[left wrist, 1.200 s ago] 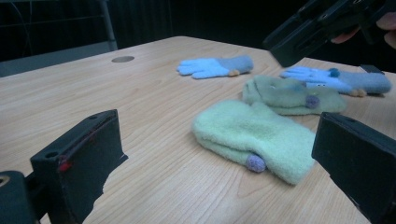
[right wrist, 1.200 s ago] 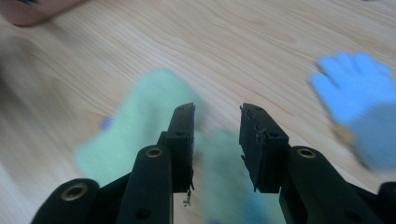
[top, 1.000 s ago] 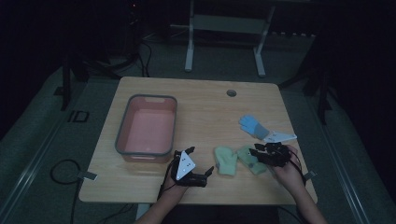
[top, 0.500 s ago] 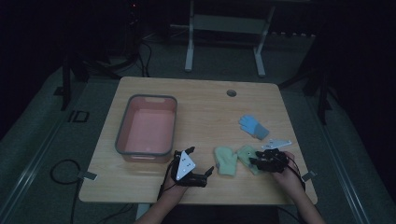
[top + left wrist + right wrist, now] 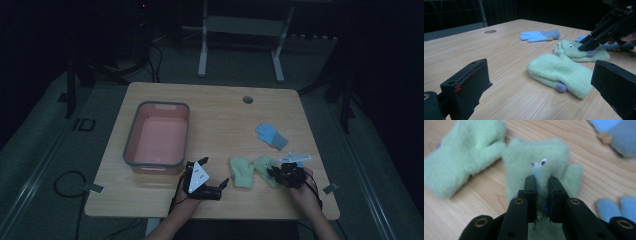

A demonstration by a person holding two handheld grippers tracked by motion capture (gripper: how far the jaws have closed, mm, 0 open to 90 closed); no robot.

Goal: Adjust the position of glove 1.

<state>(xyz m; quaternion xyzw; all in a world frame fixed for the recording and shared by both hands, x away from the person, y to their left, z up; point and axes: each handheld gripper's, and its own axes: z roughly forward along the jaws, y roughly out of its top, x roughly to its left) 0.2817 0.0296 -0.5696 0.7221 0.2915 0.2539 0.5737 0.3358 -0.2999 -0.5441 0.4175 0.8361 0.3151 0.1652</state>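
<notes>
**Right gripper pinches a green mitten at the table's front edge; the bin sits empty**

The right gripper [image 5: 541,192] has its jaws nearly closed on a fold of the eyed green mitten [image 5: 536,167], which lies flat on the wooden table [image 5: 215,115] at about five o'clock from its centre. The second green mitten [image 5: 242,172] lies just beside it, toward nine o'clock and touching it, directly ahead of the left gripper [image 5: 212,186], whose jaws stand wide apart and hold nothing. A blue glove [image 5: 270,135] rests apart at roughly three o'clock, and another blue glove [image 5: 619,208] lies near the right gripper. The pink bin [image 5: 131,145], at nine o'clock, holds nothing. Judged from this, the sorting has barely begun: one mitten is gripped but not lifted, and every glove remains on the table.
</notes>
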